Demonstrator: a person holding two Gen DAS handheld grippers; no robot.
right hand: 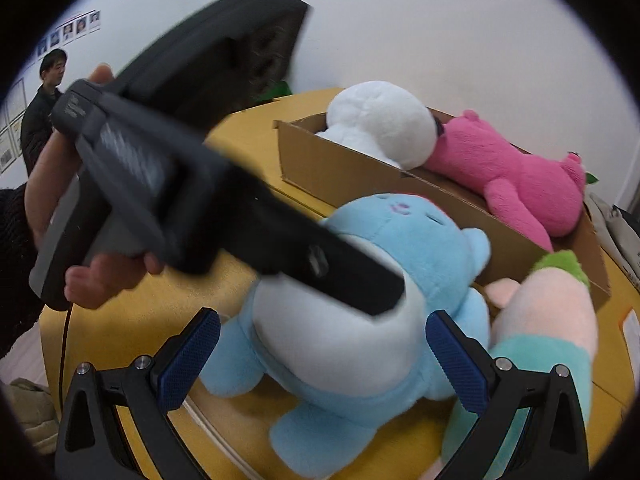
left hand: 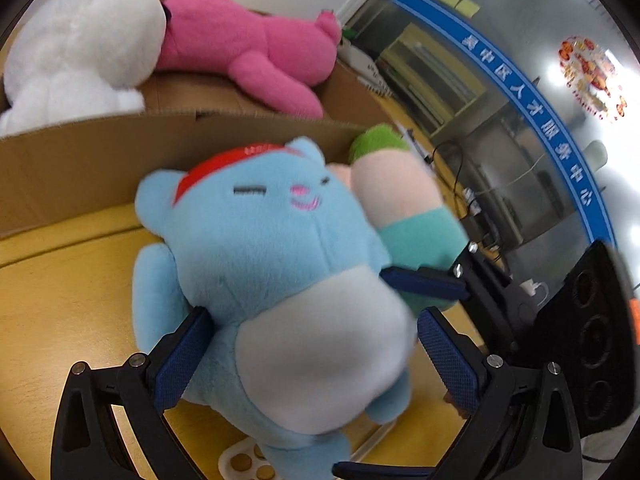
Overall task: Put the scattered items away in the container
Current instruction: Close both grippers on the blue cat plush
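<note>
Blue plush toy (left hand: 260, 240) fills the whole gap of the left gripper (left hand: 314, 316). The jaws stand wide, one blue pad (left hand: 184, 356) is against the fur of its left flank and the other is close at its white belly. I cannot tell if the pads really squeeze the toy or only stand beside it. The toy is a little blurred, its face with the red band is turned away from the camera, toward the box.

The right gripper (right hand: 322, 317) is also wide, and it clamps nothing. Seen from its own camera, the lower body of the blue toy lies between its two fingers, and the black body of the left gripper crosses above the white belly. A hand (right hand: 48, 184) holds that gripper by its handle.

Just beside the blue toy, on its right, there is a pink and teal plush toy (right hand: 544, 320) with a green top. Both are outside the cardboard box (left hand: 80, 160), close to its near wall, over the yellow table (left hand: 60, 300).

Inside the box lie a white plush toy (left hand: 80, 48) and a pink plush toy (left hand: 248, 48), touching each other. A person (right hand: 44, 100) stands far behind, near the wall.
</note>
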